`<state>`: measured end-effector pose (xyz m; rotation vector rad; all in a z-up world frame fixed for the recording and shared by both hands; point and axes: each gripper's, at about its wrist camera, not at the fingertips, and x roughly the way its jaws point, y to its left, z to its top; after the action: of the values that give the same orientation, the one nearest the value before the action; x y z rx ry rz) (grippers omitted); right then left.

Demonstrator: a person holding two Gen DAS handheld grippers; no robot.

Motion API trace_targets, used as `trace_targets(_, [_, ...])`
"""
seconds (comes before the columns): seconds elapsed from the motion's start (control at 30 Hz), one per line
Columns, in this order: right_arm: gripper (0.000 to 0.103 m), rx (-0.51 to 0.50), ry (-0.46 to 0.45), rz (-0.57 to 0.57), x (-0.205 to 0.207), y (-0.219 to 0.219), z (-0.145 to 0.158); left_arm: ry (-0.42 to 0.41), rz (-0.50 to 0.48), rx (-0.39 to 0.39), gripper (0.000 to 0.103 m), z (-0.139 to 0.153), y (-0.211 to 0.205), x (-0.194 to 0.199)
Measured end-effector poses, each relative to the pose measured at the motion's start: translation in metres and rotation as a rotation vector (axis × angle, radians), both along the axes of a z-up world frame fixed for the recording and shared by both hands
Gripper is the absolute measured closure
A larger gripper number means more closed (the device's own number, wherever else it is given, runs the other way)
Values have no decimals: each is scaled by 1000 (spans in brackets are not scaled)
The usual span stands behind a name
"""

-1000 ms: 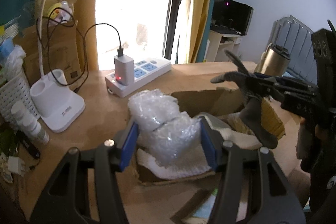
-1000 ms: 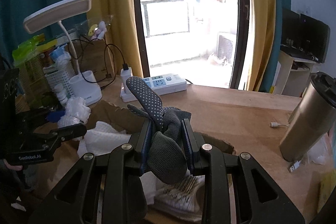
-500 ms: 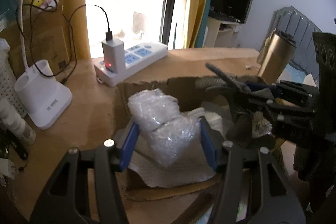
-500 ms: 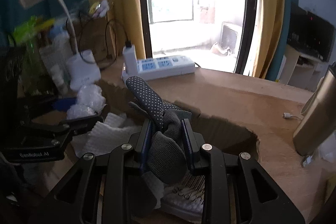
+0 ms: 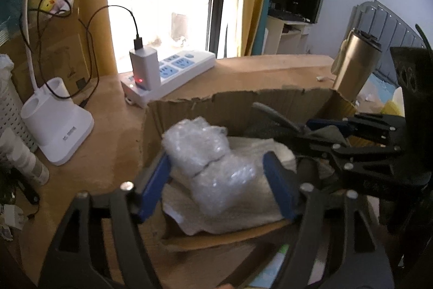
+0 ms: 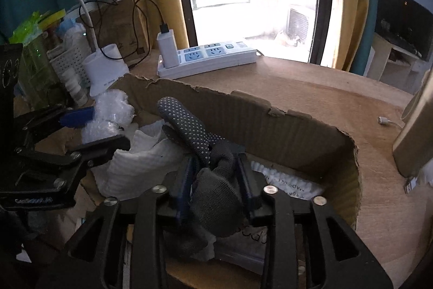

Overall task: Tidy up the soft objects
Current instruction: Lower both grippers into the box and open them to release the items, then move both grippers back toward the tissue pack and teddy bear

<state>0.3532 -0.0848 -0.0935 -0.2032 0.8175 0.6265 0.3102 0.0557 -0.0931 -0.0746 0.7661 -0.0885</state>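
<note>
Bubble wrap (image 5: 208, 161) sits between the parted left claw (image 5: 219, 183) pads

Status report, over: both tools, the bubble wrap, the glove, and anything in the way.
Left tool opening, pads clear of bubble wrap in the cardboard box. Right tool opening, grey glove between its pads. White foam sheet underneath, nothing blocking.
</note>
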Motion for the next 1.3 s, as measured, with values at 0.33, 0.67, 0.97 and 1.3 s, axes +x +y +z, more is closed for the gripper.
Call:
trace_targets(0.33, [48,33,-50,-22,-10,-11,19,-45,30,-28,26,15,5,-17])
trace_targets(0.67, [48,48,-97,-49,-29,-26,35,-101,20,-32,24,31,-3,-39])
trace_targets(0.97, [48,54,-126,-65,-50,-39,45,-125,-3,-34,23,41,-11,-60])
trace_targets(1.3, [48,66,-147,-81,-71,-50,54,-135,1,-48,23,47,-15,-79])
